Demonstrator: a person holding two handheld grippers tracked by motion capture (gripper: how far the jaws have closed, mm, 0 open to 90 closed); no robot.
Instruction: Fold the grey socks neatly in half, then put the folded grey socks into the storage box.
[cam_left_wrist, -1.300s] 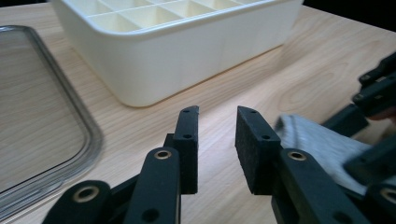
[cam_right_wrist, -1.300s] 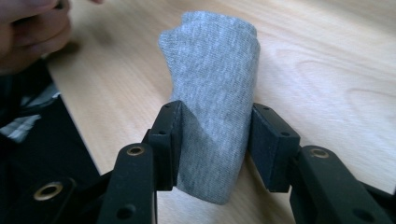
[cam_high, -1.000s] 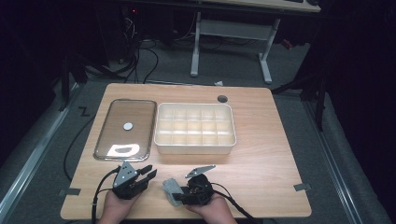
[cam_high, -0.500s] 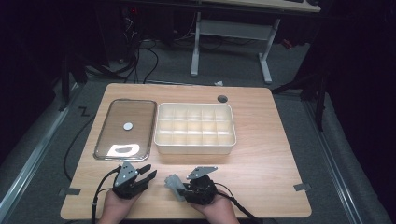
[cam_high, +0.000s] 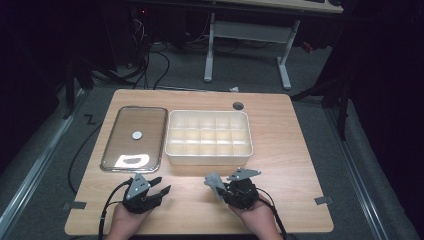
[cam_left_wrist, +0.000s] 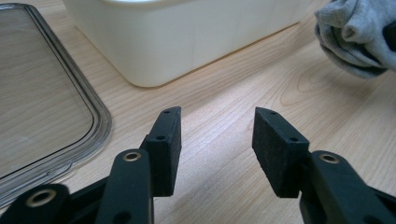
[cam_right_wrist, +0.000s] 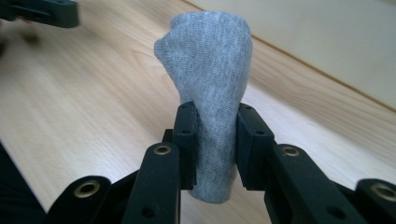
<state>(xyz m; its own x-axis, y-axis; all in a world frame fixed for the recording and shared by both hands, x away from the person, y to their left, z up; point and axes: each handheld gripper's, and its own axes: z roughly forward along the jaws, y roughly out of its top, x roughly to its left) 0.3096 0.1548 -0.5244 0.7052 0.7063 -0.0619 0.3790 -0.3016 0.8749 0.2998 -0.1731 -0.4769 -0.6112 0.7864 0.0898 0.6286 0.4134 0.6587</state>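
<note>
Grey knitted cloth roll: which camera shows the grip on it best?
The right gripper view: the grey knitted cloth roll stands pinched between the right gripper fingers. The left gripper view shows its bunched end at the top right; the high view, a small patch.

The right gripper (cam_high: 216, 184) has carried the grey sock (cam_high: 214, 183) rightward while the left gripper (cam_high: 160, 185) opened.

I can read no lettering, label, brand, number or sign anywhere in front of me; neither on the pale wooden table (cam_high: 300, 165), nor on the cream plastic compartment box (cam_high: 209, 156) at my twelve o'clock.
</note>
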